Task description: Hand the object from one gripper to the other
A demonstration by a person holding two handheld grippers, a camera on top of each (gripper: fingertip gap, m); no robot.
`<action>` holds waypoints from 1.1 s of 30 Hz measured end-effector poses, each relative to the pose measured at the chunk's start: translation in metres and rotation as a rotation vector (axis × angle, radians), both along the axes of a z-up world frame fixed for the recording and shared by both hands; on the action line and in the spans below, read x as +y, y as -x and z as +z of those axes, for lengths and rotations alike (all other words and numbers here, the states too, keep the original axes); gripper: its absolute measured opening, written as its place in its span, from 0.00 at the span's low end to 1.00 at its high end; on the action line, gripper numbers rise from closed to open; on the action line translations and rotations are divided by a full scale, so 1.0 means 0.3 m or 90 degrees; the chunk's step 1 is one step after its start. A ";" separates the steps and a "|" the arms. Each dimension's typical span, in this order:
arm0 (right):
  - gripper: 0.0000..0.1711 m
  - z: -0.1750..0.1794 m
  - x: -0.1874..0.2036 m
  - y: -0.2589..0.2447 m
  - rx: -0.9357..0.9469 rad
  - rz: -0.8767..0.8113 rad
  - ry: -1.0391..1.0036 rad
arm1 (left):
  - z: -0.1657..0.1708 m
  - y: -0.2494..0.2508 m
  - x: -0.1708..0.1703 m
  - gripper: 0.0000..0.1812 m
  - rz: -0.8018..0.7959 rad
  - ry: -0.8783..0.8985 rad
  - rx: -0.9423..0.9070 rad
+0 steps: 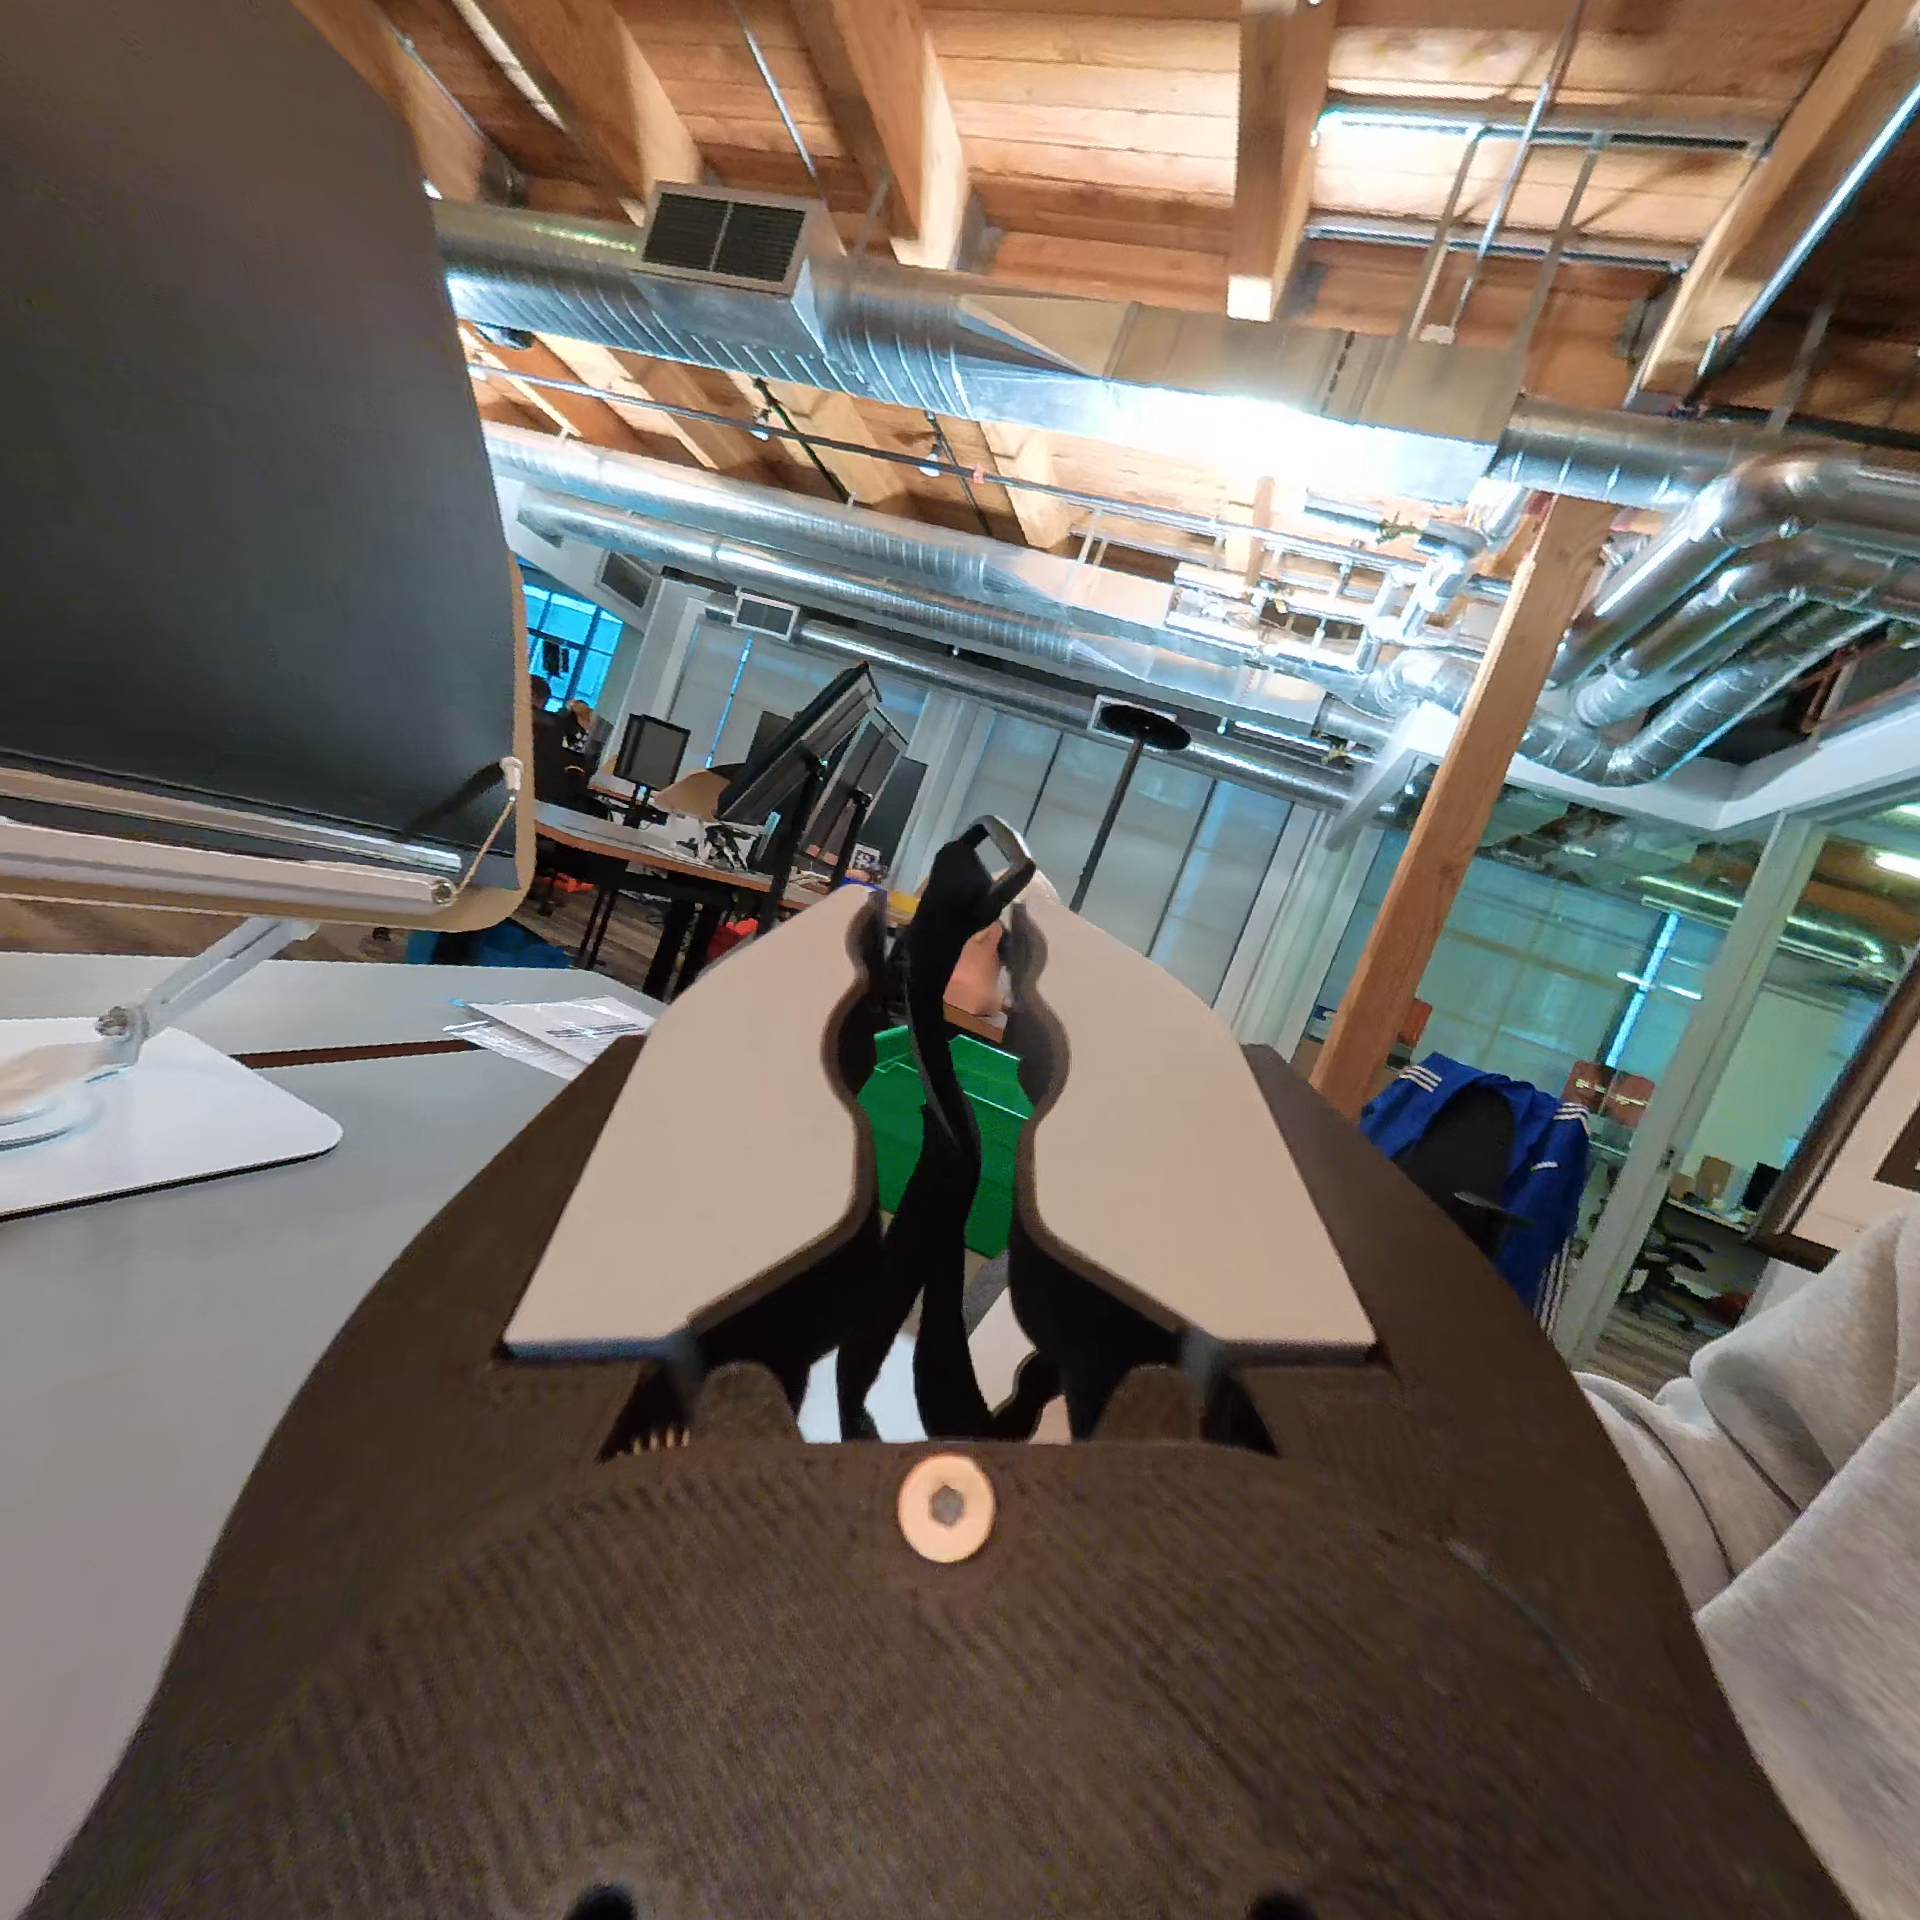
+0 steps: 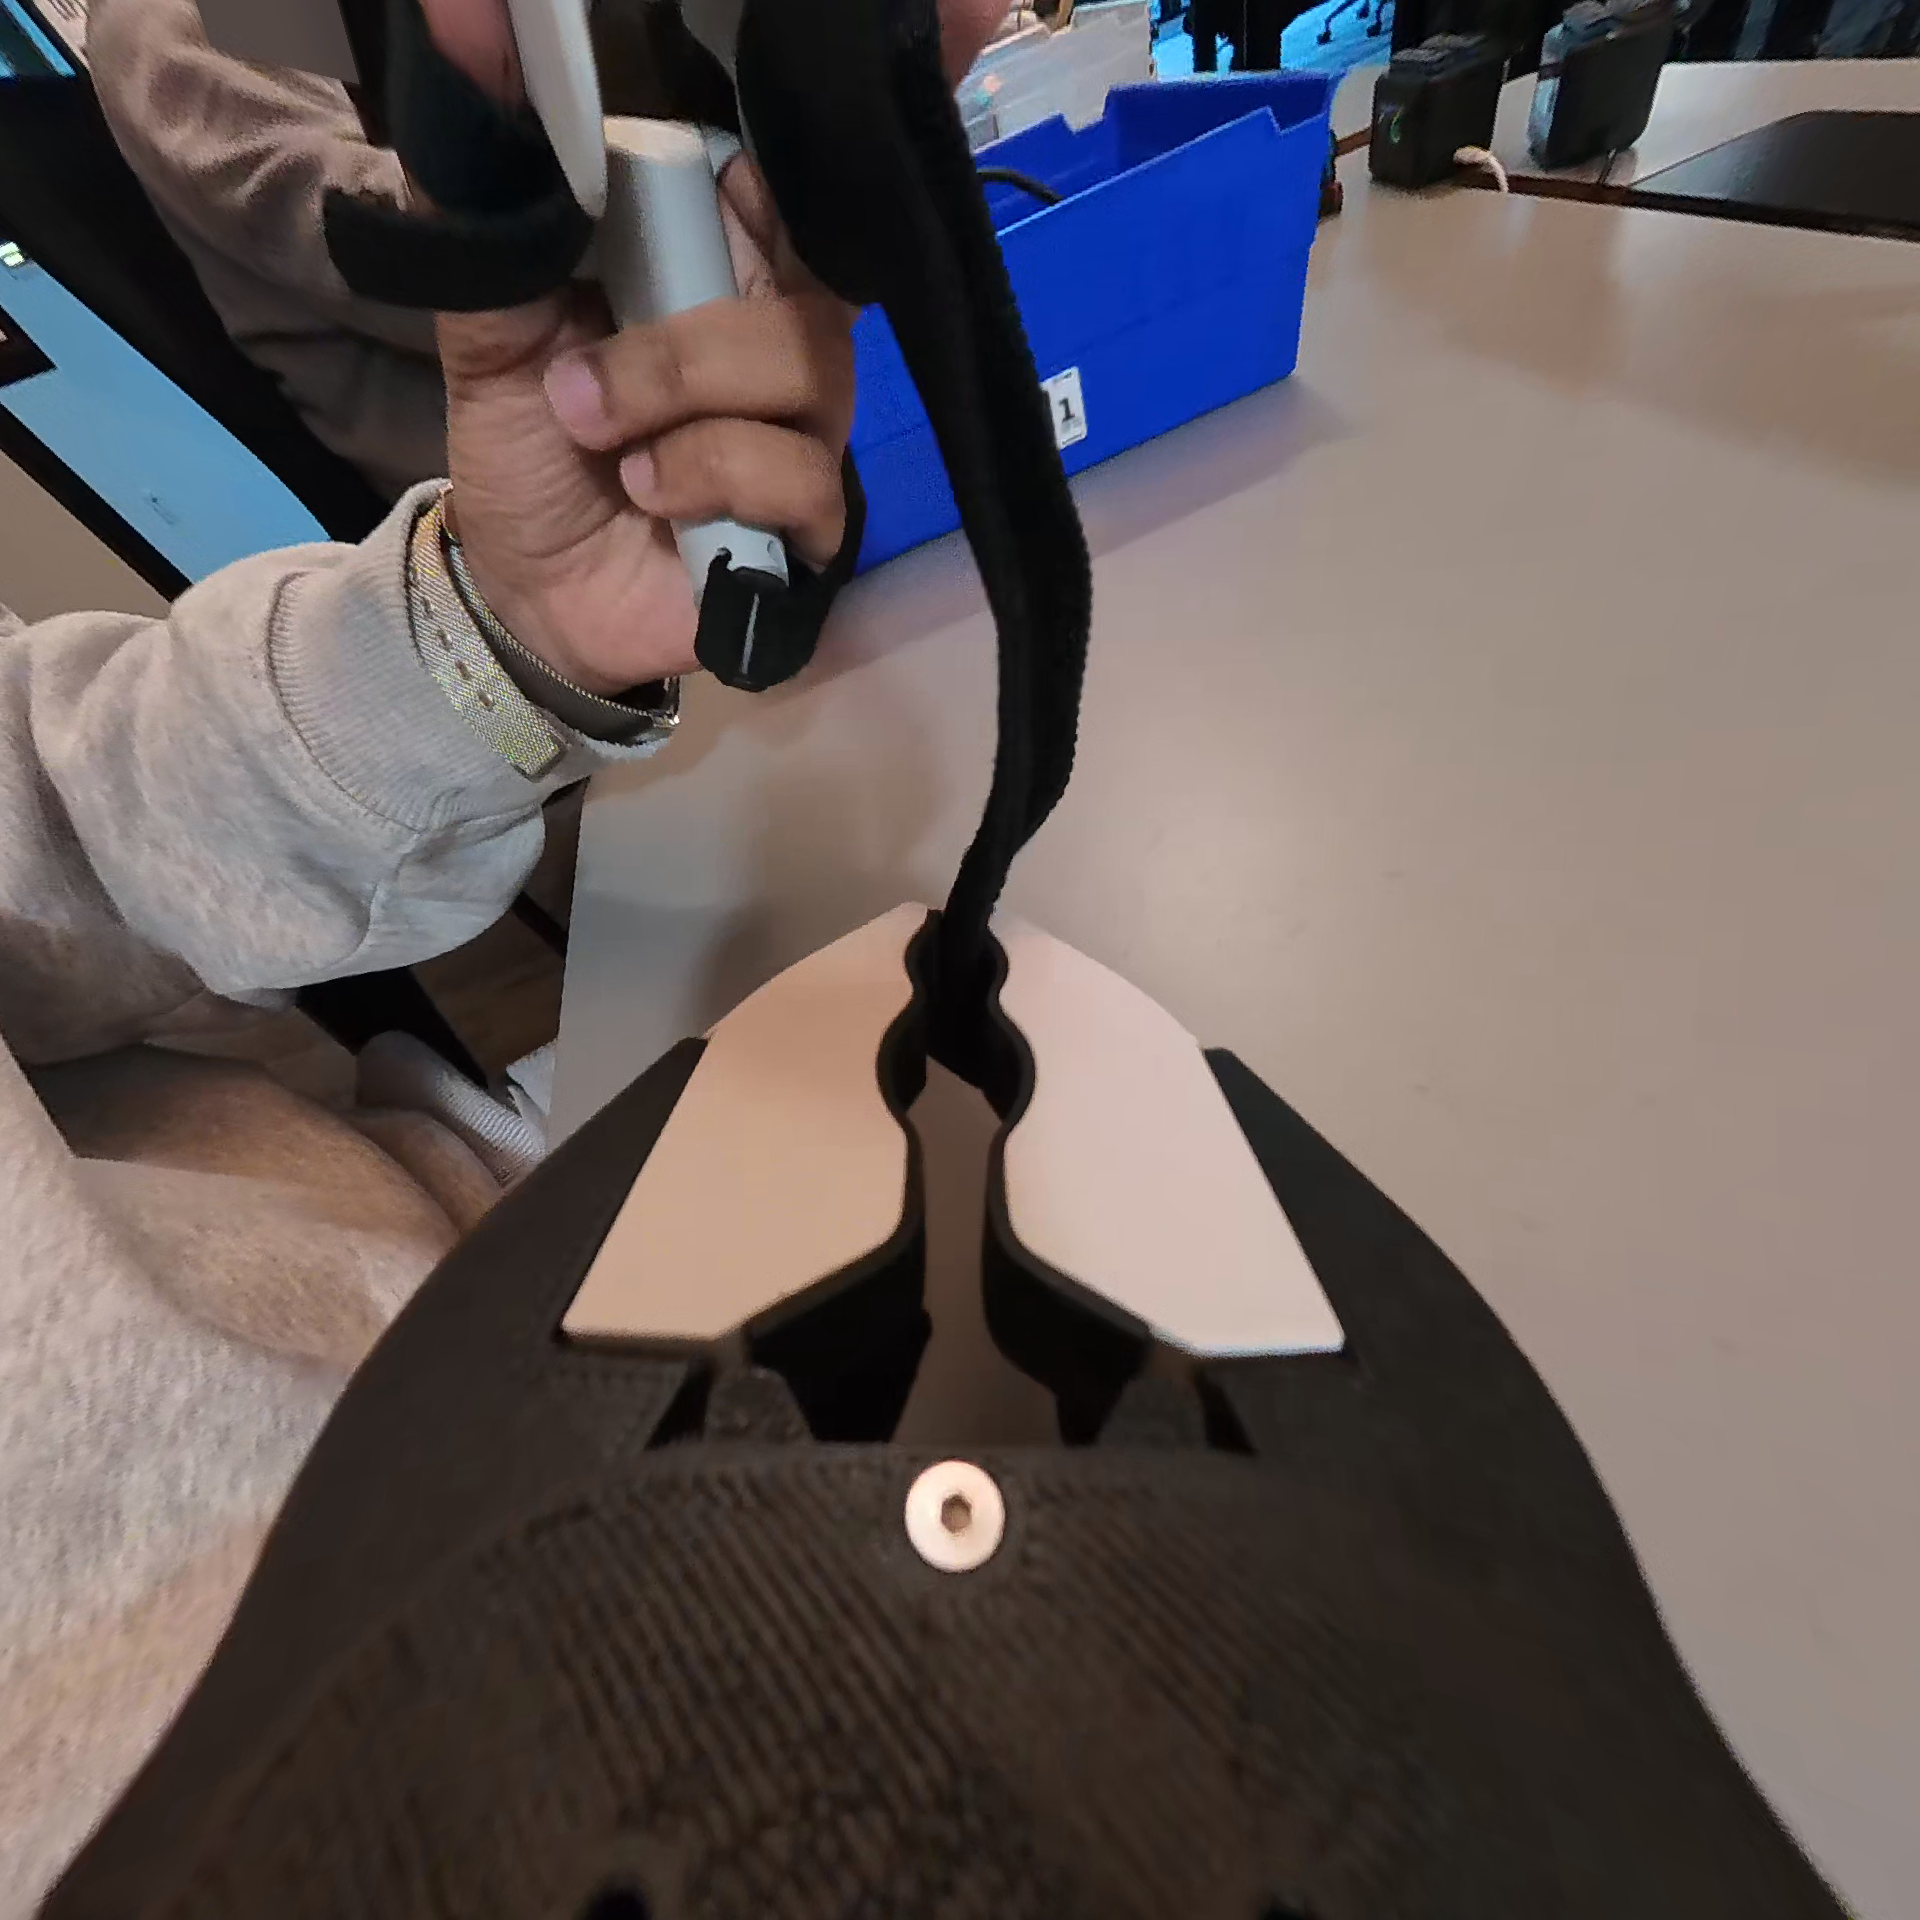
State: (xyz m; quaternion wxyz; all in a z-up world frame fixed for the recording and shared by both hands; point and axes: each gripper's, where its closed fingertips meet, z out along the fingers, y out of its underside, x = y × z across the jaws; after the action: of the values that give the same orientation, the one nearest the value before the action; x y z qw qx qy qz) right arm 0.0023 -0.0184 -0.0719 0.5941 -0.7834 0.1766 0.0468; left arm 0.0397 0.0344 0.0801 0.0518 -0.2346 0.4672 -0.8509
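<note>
Strap [image 2: 1023, 582], black, woven and single, is the thing passing between the two tools: its long axis runs from the tips of the right tool [image 2: 958, 940] upward and away, bending over at the top toward the left tool's handle [image 2: 665, 218], which a hand [image 2: 623, 468] grips above and to the left of the right tool. The right tool's two pale fingers [image 2: 790, 1132] are drawn narrow and pinch the strap's lower end right at their tips, with a gap left open behind the pinch. In the left wrist view the same strap [image 1: 930, 1049] lies lengthwise between the left tool's [image 1: 940, 914] two fingers [image 1: 727, 1122], one end with a flat loop [image 1: 1003, 847] poking out past the tips and tilted up toward the ceiling, two dark tails trailing back toward the tool's base. These fingers are close together around it at the tips. One blue bin [image 2: 1132, 270] sits on the tabletop [image 2: 1507, 727] beyond the right tool; one green bin [image 1: 945, 1132] shows through the left tool's gap, and one monitor [image 1: 229, 468] stands to its left.
</note>
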 end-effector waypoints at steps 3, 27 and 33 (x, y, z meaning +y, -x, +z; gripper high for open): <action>0.03 0.020 -0.006 -0.010 0.001 -0.009 -0.022 | -0.011 -0.018 0.007 0.25 0.017 -0.006 0.012; 0.03 0.163 -0.185 -0.173 -0.114 -0.210 -0.114 | -0.322 0.015 -0.215 0.40 -0.334 -0.070 0.358; 0.03 0.190 -0.200 -0.178 -0.144 -0.234 -0.130 | -0.364 0.089 -0.332 0.42 -0.341 -0.156 0.314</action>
State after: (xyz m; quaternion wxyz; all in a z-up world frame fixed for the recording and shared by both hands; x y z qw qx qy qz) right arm 0.0558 -0.0785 -0.0149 0.6850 -0.6740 0.2427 -0.1329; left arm 0.0132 -0.0651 -0.0292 -0.2588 -0.2938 0.6089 -0.6899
